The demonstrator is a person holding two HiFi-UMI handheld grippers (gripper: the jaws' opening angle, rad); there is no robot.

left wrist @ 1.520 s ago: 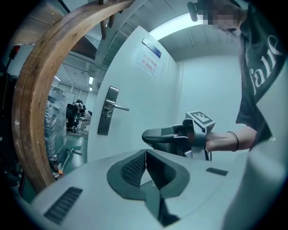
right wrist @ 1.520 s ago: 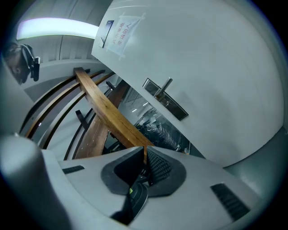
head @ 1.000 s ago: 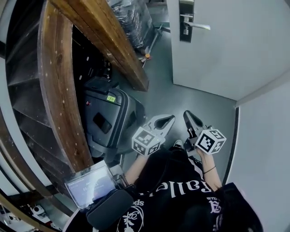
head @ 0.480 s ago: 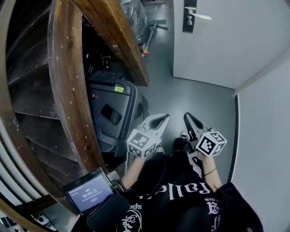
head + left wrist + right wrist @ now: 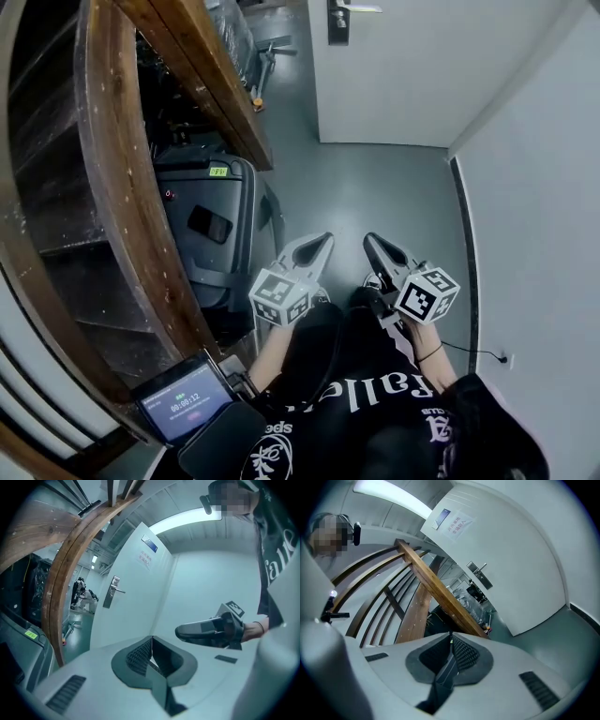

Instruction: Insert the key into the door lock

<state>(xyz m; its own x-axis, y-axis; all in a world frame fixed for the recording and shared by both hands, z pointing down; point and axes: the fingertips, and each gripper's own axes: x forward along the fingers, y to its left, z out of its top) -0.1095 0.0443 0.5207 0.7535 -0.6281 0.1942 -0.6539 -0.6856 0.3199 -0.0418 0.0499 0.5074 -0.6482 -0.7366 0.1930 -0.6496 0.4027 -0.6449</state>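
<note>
The white door (image 5: 403, 66) stands at the top of the head view, its dark lock plate and lever handle (image 5: 339, 19) at the frame's upper edge. My left gripper (image 5: 322, 244) and right gripper (image 5: 369, 242) hover side by side above the person's lap, pointing at the door and well short of it. Both look shut. In the left gripper view the left gripper (image 5: 151, 641) shows closed jaws, with the handle (image 5: 112, 590) far off and the right gripper (image 5: 180, 631) beside it. The right gripper (image 5: 451, 640) is closed too; the lock plate (image 5: 480, 577) is distant. I can make out no key.
A wooden staircase stringer (image 5: 202, 84) runs along the left. A dark hard case (image 5: 211, 230) sits under it on the grey floor. A tablet with a timer (image 5: 183, 400) is at lower left. A white wall (image 5: 534, 187) closes the right side, with a cable and socket (image 5: 506, 357) low down.
The head view has swung: the door and its handle slid up and left toward the frame's edge. Both grippers drifted slightly left and stay shut, side by side.
</note>
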